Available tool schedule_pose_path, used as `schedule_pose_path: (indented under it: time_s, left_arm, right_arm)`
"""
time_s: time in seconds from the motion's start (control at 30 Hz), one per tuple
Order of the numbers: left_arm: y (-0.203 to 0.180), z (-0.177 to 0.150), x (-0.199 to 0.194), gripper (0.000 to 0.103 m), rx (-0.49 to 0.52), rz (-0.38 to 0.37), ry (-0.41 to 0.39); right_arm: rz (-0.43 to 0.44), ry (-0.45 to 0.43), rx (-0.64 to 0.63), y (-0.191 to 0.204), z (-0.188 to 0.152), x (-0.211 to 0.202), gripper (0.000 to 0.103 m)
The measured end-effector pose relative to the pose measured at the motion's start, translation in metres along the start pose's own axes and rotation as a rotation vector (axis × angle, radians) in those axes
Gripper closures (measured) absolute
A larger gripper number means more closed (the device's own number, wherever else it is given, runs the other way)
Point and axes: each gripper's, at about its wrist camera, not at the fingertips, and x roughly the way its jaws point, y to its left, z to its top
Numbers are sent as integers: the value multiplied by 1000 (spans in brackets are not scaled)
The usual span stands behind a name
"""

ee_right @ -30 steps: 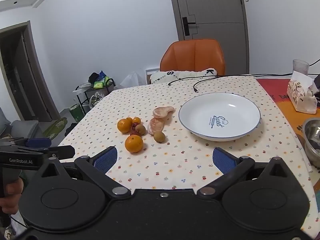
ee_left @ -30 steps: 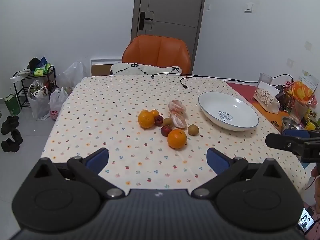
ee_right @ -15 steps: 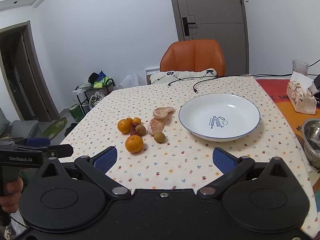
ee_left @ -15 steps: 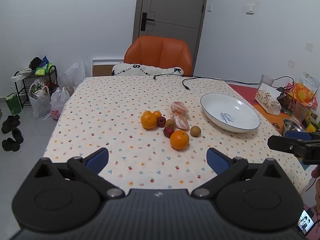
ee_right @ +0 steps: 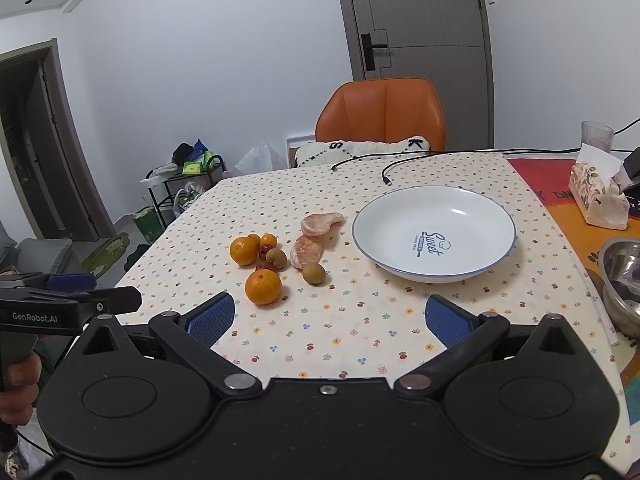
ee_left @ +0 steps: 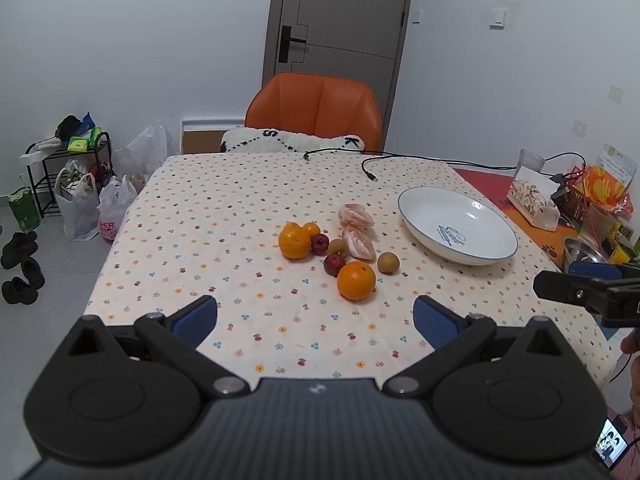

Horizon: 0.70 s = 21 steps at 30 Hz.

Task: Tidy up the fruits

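Several fruits lie in a cluster mid-table: a near orange (ee_left: pixel 356 280) (ee_right: pixel 263 287), a far orange (ee_left: pixel 295 241) (ee_right: pixel 243 250), two peeled citrus pieces (ee_left: pixel 359 244) (ee_right: pixel 307 251), small red fruits (ee_left: pixel 334 264) and brown kiwis (ee_left: pixel 388 262) (ee_right: pixel 313 273). An empty white plate (ee_left: pixel 496 236) (ee_right: pixel 496 216) stands to their right. My left gripper (ee_left: pixel 315 320) is open and empty, hovering near the table's front edge. My right gripper (ee_right: pixel 330 318) is open and empty, also near the front edge.
The table carries a floral cloth (ee_left: pixel 224 216). A cable (ee_left: pixel 372 168) lies at the back. A tissue pack (ee_right: pixel 598 196), a steel bowl (ee_right: pixel 624 276) and snack bags (ee_left: pixel 604 188) sit at the right. An orange chair (ee_left: pixel 316 114) stands behind.
My left gripper has drawn back and tilted slightly, so the fruits look a little farther. The right gripper has hardly moved. Both stay open.
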Motion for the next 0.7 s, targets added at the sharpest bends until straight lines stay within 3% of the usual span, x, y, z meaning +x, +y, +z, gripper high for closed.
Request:
schedule_pose_path:
  time_s: [0.7]
  left_arm:
    - [-1, -1, 1, 0, 5, 13, -10]
  right_arm:
    - [8, 8, 4, -1, -4, 3, 0]
